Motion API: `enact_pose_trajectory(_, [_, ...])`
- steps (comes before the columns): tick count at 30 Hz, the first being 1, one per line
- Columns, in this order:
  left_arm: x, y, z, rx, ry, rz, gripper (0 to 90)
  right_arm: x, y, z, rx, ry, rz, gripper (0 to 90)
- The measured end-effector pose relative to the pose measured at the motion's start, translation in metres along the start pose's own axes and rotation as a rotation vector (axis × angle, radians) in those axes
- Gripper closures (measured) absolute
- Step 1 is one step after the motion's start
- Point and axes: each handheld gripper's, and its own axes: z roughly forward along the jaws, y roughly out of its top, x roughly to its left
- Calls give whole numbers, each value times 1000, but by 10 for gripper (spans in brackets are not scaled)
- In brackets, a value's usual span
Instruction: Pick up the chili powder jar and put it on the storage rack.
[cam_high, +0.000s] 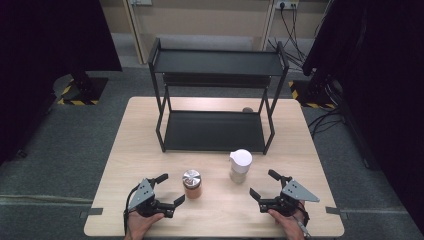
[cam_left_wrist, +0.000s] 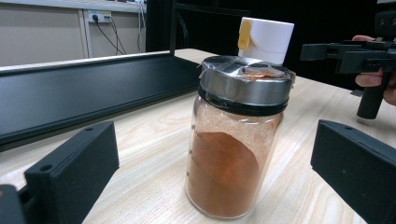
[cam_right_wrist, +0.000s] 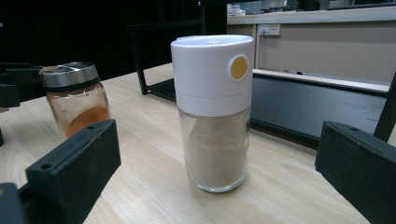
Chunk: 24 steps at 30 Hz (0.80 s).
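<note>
My left gripper (cam_high: 165, 191) rests low on the wooden surface (cam_high: 125, 145), jaws spread wide, holding nothing. The spice jar (cam_high: 192, 184), steel lid, orange-brown powder, stands upright just ahead between the jaw tips, untouched. My right gripper (cam_high: 266, 186) likewise sits with jaws fully apart and empty. The white-capped shaker (cam_high: 240, 166), pale powder inside, stands upright in front of it, clear of both jaws. Both jars stand near each other, before the black two-tier rack (cam_high: 215, 130).
</note>
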Motion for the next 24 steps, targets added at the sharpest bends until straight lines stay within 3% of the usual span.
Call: enact_pose_trajectory(24, [1, -1, 1, -1, -4, -24, 2, -1, -1, 0, -7, 11, 9, 4])
